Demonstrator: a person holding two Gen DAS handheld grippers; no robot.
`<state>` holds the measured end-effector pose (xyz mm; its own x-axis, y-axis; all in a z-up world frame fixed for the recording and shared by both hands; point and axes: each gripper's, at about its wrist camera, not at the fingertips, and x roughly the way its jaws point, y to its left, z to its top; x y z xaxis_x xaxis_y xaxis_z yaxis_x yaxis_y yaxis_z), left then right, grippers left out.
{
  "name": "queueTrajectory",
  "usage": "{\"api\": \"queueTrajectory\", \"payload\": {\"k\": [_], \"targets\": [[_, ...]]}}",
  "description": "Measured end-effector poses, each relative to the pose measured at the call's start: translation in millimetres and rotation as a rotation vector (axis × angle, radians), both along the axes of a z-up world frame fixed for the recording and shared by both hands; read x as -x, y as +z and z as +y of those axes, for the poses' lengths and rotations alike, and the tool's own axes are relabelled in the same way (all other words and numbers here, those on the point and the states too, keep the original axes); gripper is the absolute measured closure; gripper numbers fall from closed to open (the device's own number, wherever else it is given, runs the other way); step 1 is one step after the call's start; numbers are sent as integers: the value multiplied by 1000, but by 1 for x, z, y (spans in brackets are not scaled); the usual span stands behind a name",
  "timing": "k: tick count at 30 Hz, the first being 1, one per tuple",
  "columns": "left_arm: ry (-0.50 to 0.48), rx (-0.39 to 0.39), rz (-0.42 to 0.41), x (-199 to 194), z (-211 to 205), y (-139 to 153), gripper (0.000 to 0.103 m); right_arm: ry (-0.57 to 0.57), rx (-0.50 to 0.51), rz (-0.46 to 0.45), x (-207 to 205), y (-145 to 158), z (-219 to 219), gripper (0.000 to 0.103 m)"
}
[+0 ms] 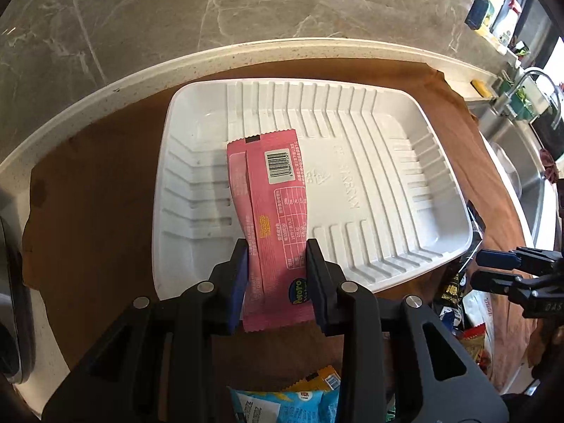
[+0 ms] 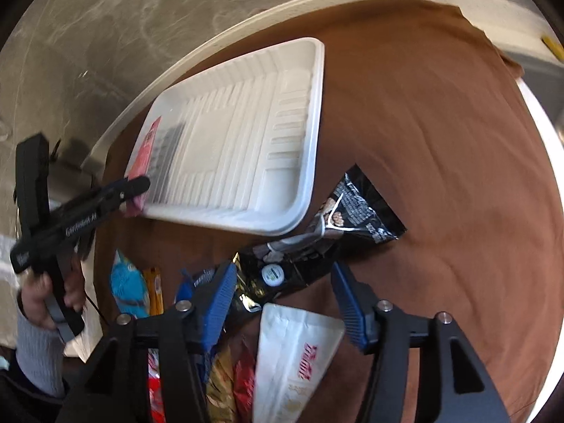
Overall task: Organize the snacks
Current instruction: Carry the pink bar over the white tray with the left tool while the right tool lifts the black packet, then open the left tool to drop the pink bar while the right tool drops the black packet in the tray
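We see the tray point(image 1: 370, 183) on the cloth point(image 1: 98, 211), near the counter's far edge point(image 1: 141, 77). The wrapper point(image 1: 275, 211) reaches over the tray's near rim at its left end. The loose packets point(image 2: 289, 345) lie before the tray, one bag point(image 2: 352, 208) just beside its near right corner.

Pink snack bar point(image 1: 275, 225) (barcode up) over white tray point(image 1: 370, 176)

light: bright daylight from 2 o'clock | glare: window point(image 1: 555, 67) blown out, sheen on marble wall point(image 1: 211, 10) at 12 | blur: left view sharp, right view motion-smeared across white tray point(image 2: 246, 134) | distortion: fisheye bending, dark corners
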<state>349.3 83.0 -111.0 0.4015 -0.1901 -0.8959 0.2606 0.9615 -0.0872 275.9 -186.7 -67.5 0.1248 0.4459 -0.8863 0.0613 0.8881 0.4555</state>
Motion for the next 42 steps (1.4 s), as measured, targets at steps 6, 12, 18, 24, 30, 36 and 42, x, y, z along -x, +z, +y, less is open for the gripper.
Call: {"api": "queueTrajectory", "payload": {"k": [6,12,18,24,30,36,42], "targets": [[-4,-4,-10,2,-2,0,72,-48,45,41,-7,-9,13,34],[1,0,-15,5,-1,1,72,49,184,-18,-13,-8,39,34],[2,1,-19,7,-2,3,72,103,199,-54,-9,-5,36,48],[5,8,-16,8,-3,4,72,94,138,-77,-4,4,18,69],[-3,14,-14,10,-6,6,72,7,14,-69,-3,7,-17,85],[-3,23,-13,11,-6,8,72,-108,-110,-49,1,2,-48,90],[-11,27,-11,12,-6,9,72,-220,-235,-15,5,-5,-69,92]]}}
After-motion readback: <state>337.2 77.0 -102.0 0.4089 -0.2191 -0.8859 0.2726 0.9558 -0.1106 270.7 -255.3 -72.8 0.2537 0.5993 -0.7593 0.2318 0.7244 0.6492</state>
